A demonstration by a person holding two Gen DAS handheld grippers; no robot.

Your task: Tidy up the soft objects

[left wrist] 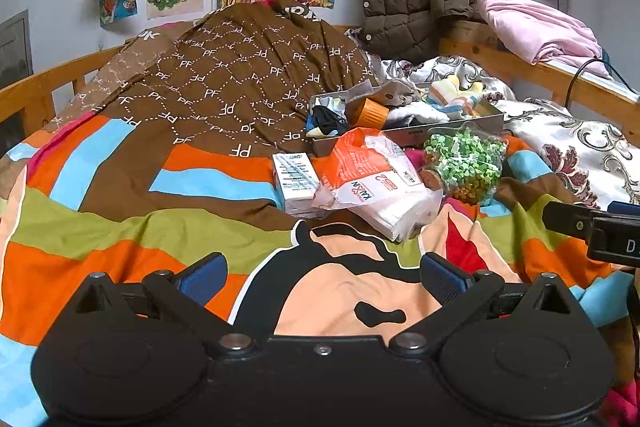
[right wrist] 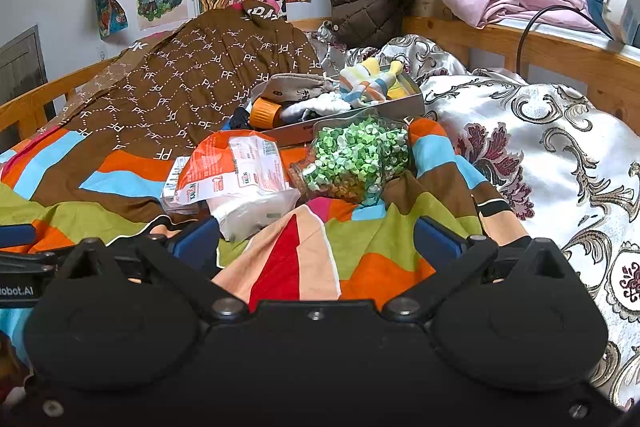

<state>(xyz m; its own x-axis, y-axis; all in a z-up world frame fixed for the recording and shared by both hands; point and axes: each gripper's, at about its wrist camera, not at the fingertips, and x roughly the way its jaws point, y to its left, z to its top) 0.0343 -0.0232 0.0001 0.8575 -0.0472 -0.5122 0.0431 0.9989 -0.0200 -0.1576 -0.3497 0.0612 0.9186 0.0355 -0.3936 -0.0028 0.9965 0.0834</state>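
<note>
Left wrist view showed the left hand-held gripper [left wrist: 322,277] spread wide and empty above the bed's patchwork quilt [left wrist: 120,219]; the right hand-held gripper [right wrist: 316,239] gaped empty too. The tissue pack [left wrist: 376,183] lay just ahead, before the tray [left wrist: 494,115] of socks (already crowded). A good grasp would pinch the pack's plump middle, not loose wrapper. The tray's floor stayed hidden.
</note>
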